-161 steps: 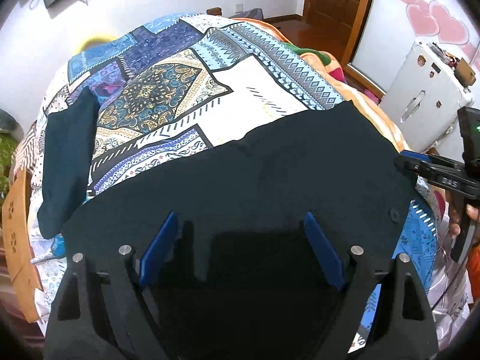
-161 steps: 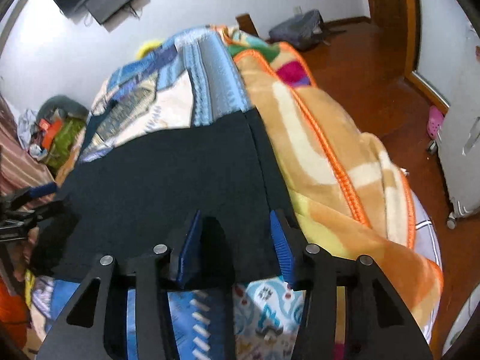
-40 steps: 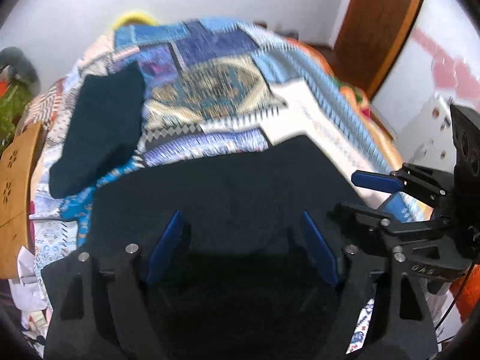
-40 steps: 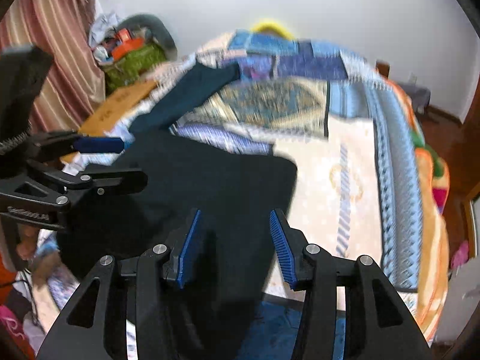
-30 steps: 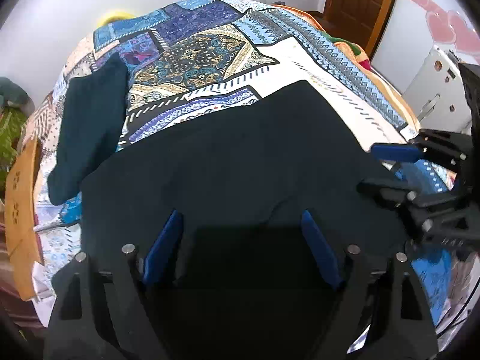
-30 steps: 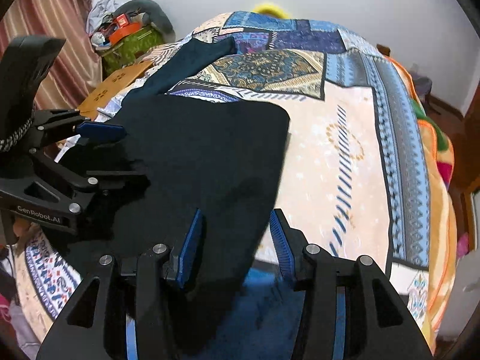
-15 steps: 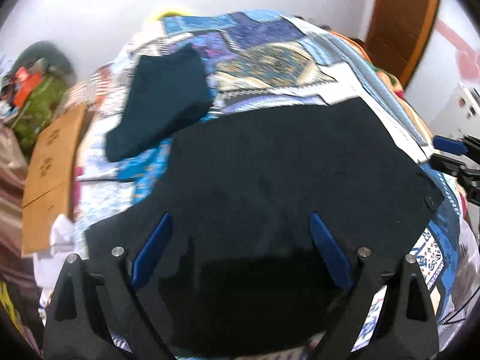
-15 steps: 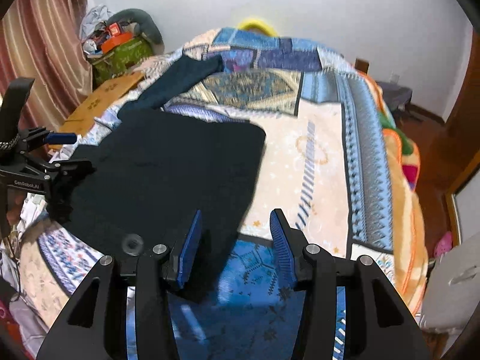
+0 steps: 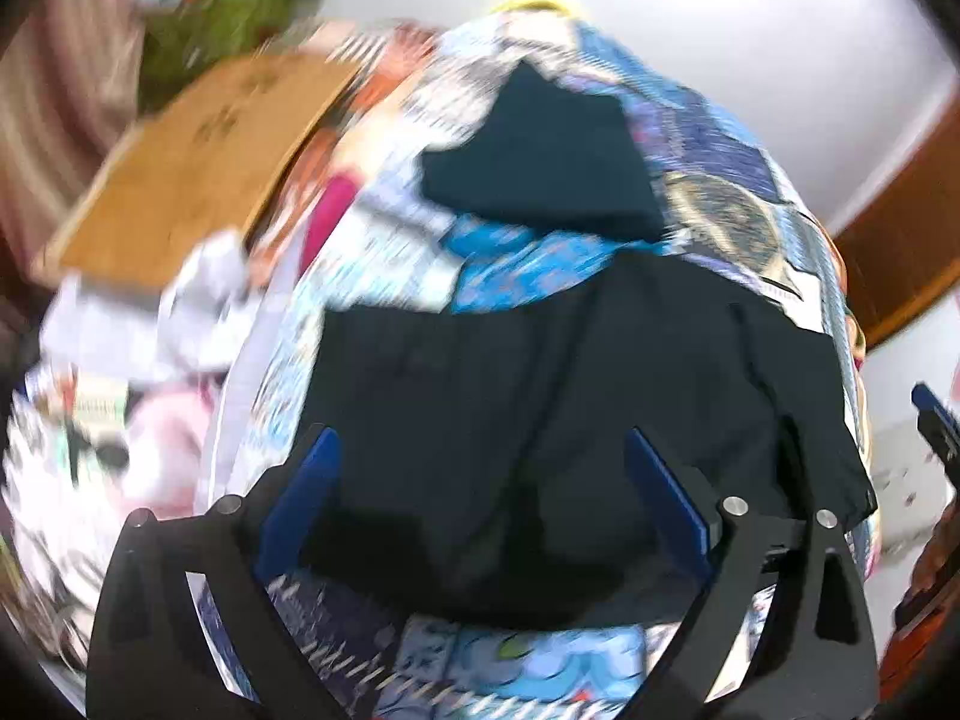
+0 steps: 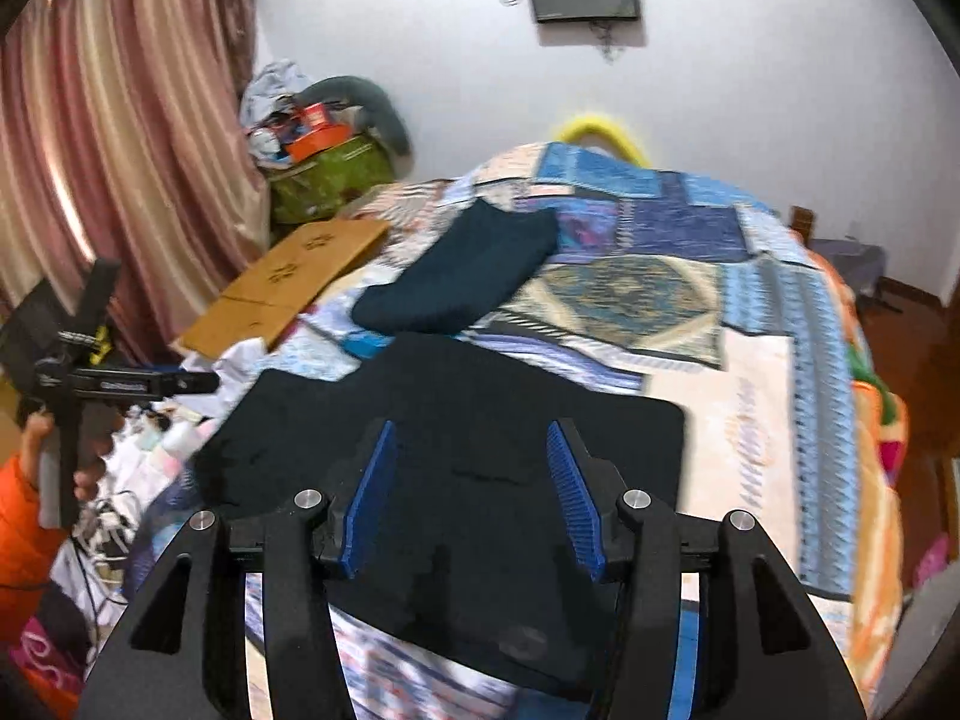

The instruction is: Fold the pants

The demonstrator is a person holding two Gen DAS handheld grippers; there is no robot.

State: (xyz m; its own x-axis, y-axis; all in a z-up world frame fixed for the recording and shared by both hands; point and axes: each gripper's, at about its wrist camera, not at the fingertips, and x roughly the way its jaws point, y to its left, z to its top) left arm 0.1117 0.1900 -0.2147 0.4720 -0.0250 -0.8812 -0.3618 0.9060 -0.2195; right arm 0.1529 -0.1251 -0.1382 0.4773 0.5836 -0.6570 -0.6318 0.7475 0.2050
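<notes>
The black pants (image 10: 480,420) lie folded flat on the patterned bedspread (image 10: 750,396), near its front edge. My right gripper (image 10: 471,480) hovers above them; its jaws are opening and nothing is pinched between the blue pads. In the blurred left wrist view the pants (image 9: 540,396) spread out below my left gripper (image 9: 480,480). Its jaws stand wide, still opening, with no cloth held. The left gripper (image 10: 180,384) also shows from the right wrist, off the pants' left end. A blue pad of the right gripper (image 9: 930,414) peeks in at the right edge.
A dark teal folded garment (image 10: 462,276) lies farther up the bed. A cardboard box (image 10: 288,282), a green bag with clutter (image 10: 324,174) and a pink curtain (image 10: 108,150) stand left of the bed. A person's orange sleeve (image 10: 18,516) is at the lower left.
My left gripper has swung left along the pants and rolled, its jaws a little wider. The right gripper has lifted and pulled back from the pants' right end, with its jaws slightly wider.
</notes>
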